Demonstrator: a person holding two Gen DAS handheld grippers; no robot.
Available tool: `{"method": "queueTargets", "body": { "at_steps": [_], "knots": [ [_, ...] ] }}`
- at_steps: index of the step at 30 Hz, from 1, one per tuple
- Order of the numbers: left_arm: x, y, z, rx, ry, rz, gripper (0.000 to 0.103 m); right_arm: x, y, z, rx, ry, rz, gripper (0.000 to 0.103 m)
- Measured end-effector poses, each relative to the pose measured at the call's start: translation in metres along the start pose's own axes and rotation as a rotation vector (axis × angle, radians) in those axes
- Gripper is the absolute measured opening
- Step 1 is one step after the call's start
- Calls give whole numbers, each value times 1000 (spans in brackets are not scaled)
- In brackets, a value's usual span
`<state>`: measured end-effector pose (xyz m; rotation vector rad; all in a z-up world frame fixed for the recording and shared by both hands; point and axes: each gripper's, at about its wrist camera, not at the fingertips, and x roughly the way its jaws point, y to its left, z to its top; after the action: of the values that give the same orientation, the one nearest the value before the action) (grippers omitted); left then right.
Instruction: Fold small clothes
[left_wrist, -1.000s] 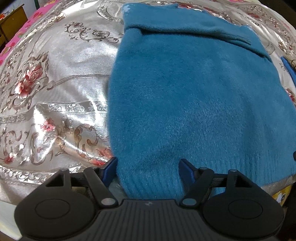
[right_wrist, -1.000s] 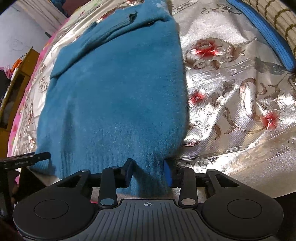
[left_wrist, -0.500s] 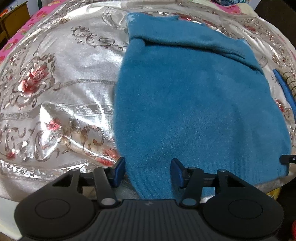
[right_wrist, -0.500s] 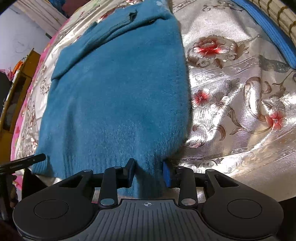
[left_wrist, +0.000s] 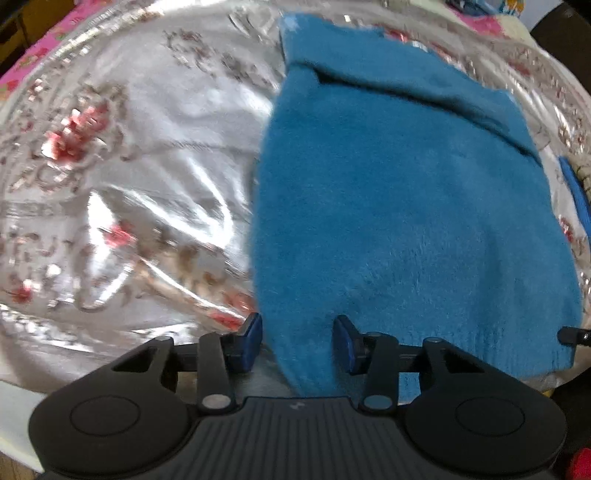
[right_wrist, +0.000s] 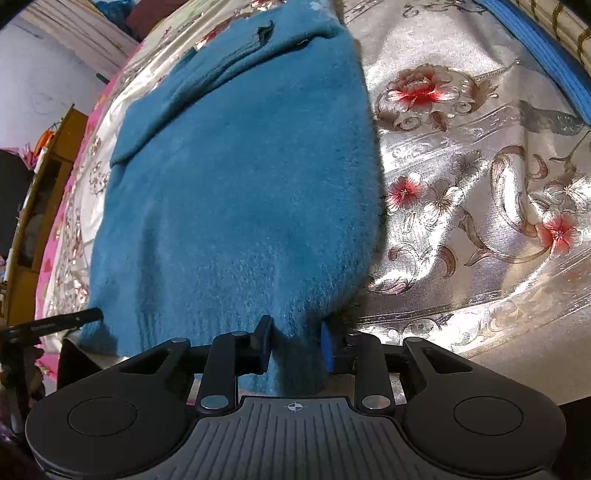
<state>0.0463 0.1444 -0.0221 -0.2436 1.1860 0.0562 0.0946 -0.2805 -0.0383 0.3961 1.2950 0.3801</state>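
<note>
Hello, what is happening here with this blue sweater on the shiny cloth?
A person is folding a blue sweater with a handheld gripper in each hand. The sweater lies flat on a silver flowered tablecloth, with one sleeve already folded across its far end. The left gripper is at one corner of the near hem, with the fabric between its fingers, which are not fully shut. The right gripper has closed on the other corner. The hem has not been carried over yet.
</note>
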Motion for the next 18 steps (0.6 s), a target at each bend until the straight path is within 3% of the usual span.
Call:
{"method": "queueTargets", "body": {
  "at_steps": [6, 12, 18],
  "knots": [
    [4, 21, 4, -93, 5, -7, 48, 3, -3, 2, 12, 8, 2, 28],
    [29, 18, 13, -125, 77, -60, 49, 2, -3, 0, 25, 1, 8, 28],
    [22, 21, 13, -146, 102, -85, 48, 0, -9, 0, 36, 3, 20, 29]
  ]
}}
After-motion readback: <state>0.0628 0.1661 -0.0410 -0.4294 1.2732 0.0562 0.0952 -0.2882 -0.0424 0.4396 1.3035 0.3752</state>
